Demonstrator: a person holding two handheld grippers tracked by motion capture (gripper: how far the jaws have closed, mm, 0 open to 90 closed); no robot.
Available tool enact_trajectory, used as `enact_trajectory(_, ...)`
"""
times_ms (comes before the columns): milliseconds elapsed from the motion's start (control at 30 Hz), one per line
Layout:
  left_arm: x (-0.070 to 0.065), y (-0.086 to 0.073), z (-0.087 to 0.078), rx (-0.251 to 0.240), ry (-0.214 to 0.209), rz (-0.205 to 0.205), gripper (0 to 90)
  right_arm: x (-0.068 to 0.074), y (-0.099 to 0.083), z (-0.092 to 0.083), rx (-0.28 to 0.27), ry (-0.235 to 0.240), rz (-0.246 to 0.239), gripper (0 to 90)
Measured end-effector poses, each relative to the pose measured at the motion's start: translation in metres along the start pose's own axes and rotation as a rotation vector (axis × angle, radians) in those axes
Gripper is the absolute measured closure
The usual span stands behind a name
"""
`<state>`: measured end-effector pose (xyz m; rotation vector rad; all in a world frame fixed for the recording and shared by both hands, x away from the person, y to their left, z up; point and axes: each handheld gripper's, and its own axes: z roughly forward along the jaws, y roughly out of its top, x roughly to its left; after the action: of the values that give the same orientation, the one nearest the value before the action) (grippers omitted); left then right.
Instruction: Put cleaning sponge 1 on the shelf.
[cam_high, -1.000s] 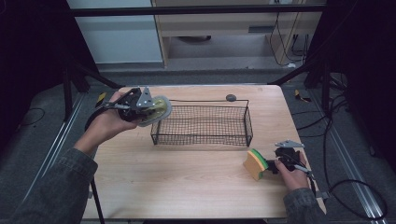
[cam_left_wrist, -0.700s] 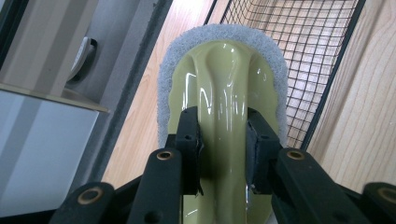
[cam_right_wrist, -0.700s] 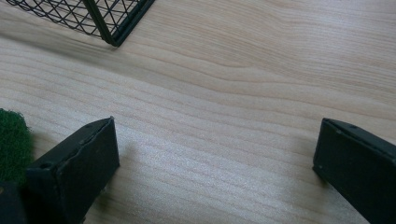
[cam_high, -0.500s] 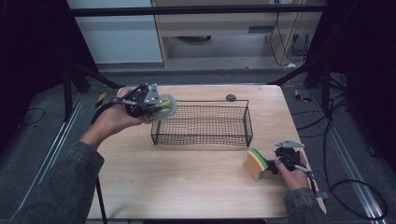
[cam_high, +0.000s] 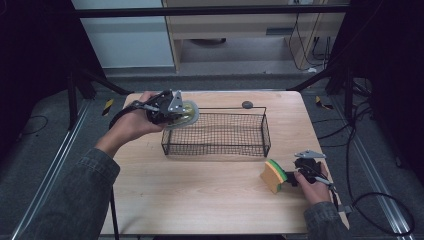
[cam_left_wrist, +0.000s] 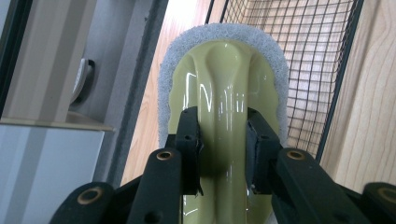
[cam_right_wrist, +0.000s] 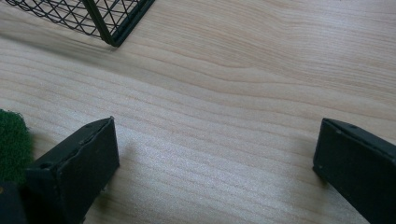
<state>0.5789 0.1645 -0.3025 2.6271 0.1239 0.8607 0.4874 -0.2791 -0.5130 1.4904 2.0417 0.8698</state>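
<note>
My left gripper (cam_high: 172, 110) hangs above the table's (cam_high: 200, 200) far left part, right at the left end of the black wire basket (cam_high: 215, 135). Its jaws are pinched on the glossy yellow-green handle of a scrubber (cam_left_wrist: 224, 93) whose pad is edged in grey-white fuzz; in the left gripper view, that rounded pad points toward the basket's mesh. A small dark round object (cam_high: 247, 104) lies just behind the basket's far rim. Further right, a sponge (cam_high: 273, 175) with a yellow body and green scouring face stands on edge near the table's front right. My right gripper (cam_high: 295, 176) rests low just beside it, jaws spread wide over bare wood and gripping nothing; in the right gripper view the green face peeks in beside one jaw.
</note>
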Motion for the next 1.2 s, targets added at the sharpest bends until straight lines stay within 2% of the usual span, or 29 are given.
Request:
enact_trajectory(200,-0.003,0.005,0.012,-0.003,-0.020,0.030,70.6,0.000,0.000,0.000,-0.001,0.000,-0.002,0.4)
enact_trajectory(533,-0.007,0.009,0.017,0.001,-0.037,0.063,70.6,0.000,0.000,0.000,-0.001,0.002,0.001,0.4)
enact_trajectory(867,-0.009,0.008,0.025,0.012,-0.070,0.077,70.5,0.000,0.000,0.000,0.000,0.001,0.002,0.4)
enact_trajectory(1200,-0.009,0.006,0.027,0.011,-0.072,0.072,70.5,0.000,0.000,0.000,-0.002,0.002,0.006,0.4)
